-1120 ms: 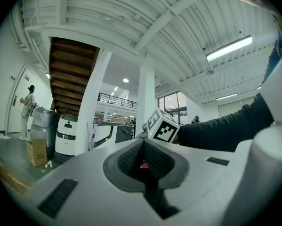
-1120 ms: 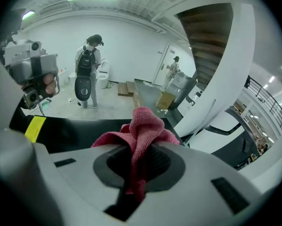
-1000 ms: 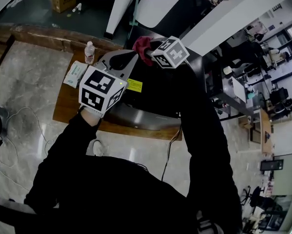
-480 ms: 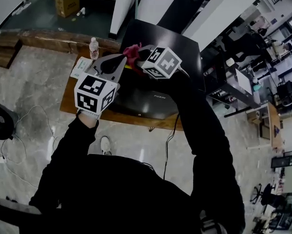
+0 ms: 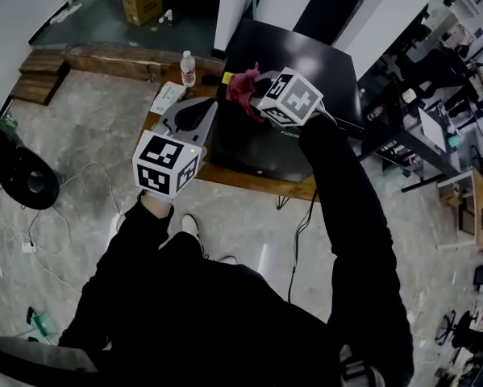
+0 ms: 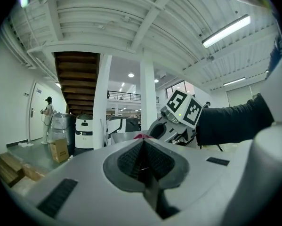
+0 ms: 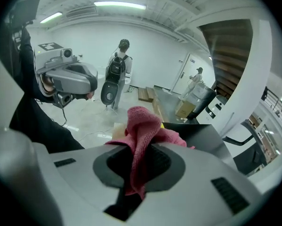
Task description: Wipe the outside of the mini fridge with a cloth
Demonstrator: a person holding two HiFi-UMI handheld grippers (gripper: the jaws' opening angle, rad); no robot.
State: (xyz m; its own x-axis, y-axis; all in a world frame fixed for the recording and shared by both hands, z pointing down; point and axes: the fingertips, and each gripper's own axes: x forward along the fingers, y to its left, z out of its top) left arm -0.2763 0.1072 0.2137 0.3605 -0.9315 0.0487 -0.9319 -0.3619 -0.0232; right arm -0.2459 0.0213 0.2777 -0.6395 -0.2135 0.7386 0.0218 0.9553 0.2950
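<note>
Now the right gripper (image 5: pixel 256 87) is clamped tight on the red cloth (image 5: pixel 242 85), which bunches out past its jaws. The cloth sits at the left edge of the black mini fridge's (image 5: pixel 306 63) top, near the front corner. A second ago it was farther back along that edge. The left gripper (image 5: pixel 211 107) remains closed on nothing, its jaws pressed together. It hovers just beside the fridge's left side, over the wooden counter (image 5: pixel 249 181). A water bottle (image 5: pixel 188 65) and a flat packet (image 5: pixel 168 97) stand on the counter where they were. The head view now takes in more of the floor than before.
</note>
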